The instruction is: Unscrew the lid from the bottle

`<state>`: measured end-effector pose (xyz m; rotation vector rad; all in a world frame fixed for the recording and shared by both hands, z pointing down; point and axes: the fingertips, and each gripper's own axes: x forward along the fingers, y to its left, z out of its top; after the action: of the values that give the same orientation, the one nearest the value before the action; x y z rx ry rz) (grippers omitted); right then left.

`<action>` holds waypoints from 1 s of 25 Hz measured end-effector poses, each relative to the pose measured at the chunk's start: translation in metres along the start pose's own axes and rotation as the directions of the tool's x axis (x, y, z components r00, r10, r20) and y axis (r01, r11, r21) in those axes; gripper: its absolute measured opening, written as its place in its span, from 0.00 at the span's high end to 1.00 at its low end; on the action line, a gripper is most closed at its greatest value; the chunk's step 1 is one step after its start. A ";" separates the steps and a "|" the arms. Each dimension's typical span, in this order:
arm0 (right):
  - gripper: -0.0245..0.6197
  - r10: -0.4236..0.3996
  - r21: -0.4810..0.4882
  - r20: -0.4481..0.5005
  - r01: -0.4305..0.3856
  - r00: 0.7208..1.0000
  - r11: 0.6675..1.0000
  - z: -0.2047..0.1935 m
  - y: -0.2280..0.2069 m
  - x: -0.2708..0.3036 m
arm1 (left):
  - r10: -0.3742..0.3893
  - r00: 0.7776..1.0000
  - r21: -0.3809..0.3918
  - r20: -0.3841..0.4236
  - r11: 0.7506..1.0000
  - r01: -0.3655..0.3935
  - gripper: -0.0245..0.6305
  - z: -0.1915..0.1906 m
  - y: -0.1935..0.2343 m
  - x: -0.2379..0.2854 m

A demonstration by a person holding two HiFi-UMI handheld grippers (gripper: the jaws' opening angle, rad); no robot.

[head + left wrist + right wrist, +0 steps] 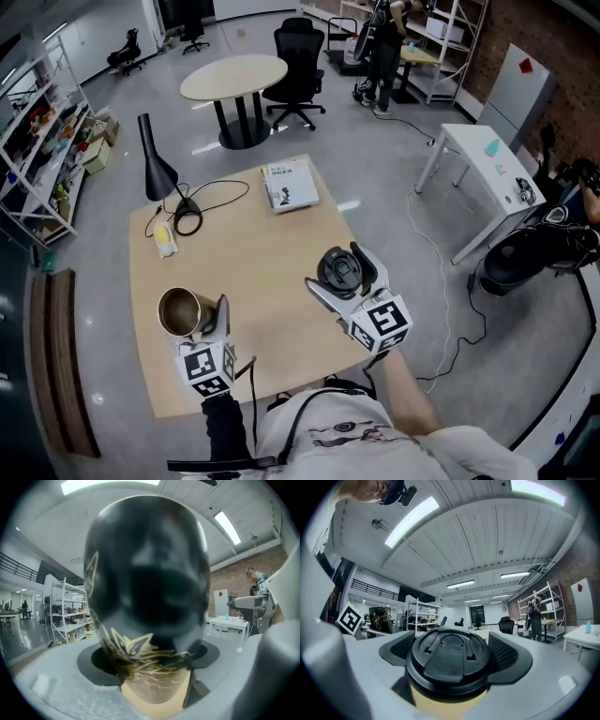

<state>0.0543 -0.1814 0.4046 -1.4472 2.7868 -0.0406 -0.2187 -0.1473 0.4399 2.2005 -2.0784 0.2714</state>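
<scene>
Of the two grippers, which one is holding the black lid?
The right gripper: the black lid sits between its jaws, off the bottle. The left gripper holds that bottle, whose mouth is open.

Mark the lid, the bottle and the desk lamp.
lid (338, 269), head view, its black top face.
bottle (178, 311), head view, inside its open mouth.
desk lamp (157, 173), head view, its black cone shade.
</scene>
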 end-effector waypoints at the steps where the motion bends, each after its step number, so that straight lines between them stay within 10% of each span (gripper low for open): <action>1: 0.20 -0.009 -0.001 0.005 0.009 1.000 1.000 0.001 -0.001 0.001 | -0.007 1.000 0.011 -0.002 1.000 0.007 0.35 0.001 -0.002 0.001; 25: 0.20 -0.042 0.001 -0.006 0.042 0.999 0.999 -0.002 -0.010 0.016 | -0.096 0.995 0.037 -0.035 0.995 0.098 0.35 -0.004 -0.027 0.016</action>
<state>0.0534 -0.2002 0.4071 -1.5087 2.7607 -0.0464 -0.1913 -0.1604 0.4485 2.2942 -1.9587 0.3392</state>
